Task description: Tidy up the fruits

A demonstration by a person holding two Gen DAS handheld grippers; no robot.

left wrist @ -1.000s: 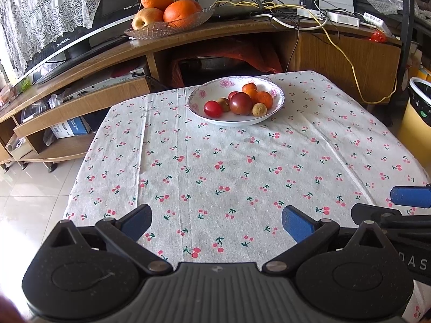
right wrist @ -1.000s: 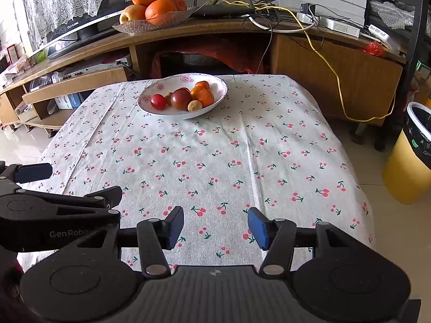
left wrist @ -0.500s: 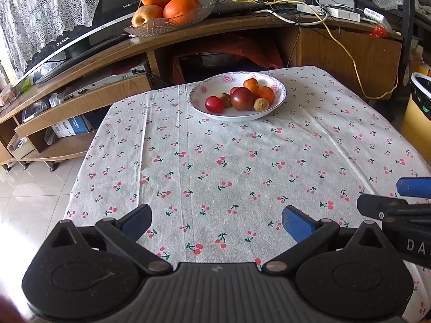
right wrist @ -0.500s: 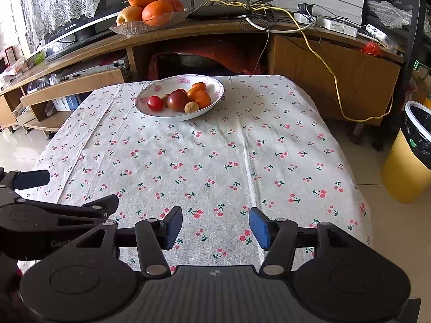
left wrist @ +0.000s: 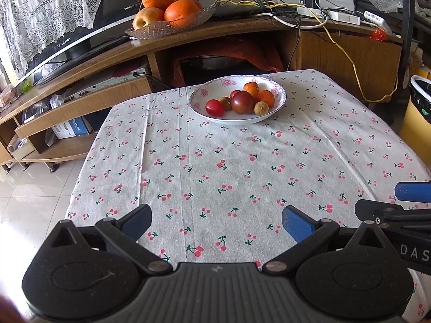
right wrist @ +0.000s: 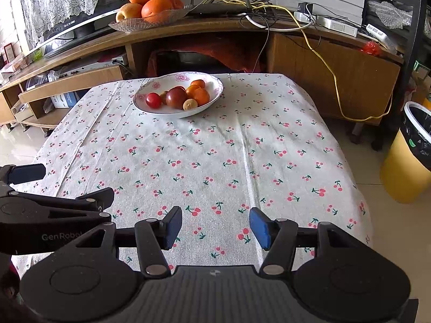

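Left wrist view: one table under a cherry-print cloth (left wrist: 242, 167), one bowl (left wrist: 200, 99) at its far middle.
Bowl contents: seven fruits counted, left to right — one red tomato (left wrist: 214, 107), one brown longan (left wrist: 225, 102) partly hidden behind it, one red fruit mostly hidden, one dark plum (left wrist: 242, 102), one tan longan (left wrist: 261, 108), two tangerines (left wrist: 265, 98) at the back right.
Shelf behind: one glass dish (left wrist: 150, 31) holding one apple (left wrist: 147, 17) and at least two oranges (left wrist: 181, 12); a third cannot be told.
Left gripper (left wrist: 215, 222): jaws wide apart, nothing between them, low over the near cloth, well apart from the bowl.
Right edge: one blue pad and black linkage of the right gripper (left wrist: 412, 192) just beside.
Right wrist view: same bowl (right wrist: 215, 91) far left of centre, same seven fruits inside, none on the cloth.
Left edge: one finger of the left gripper (right wrist: 27, 173) showing.
Right gripper (right wrist: 214, 227): jaws about half open, empty, over the near cloth edge.
Floor, far right: one yellow bin (right wrist: 404, 172) with a black liner.
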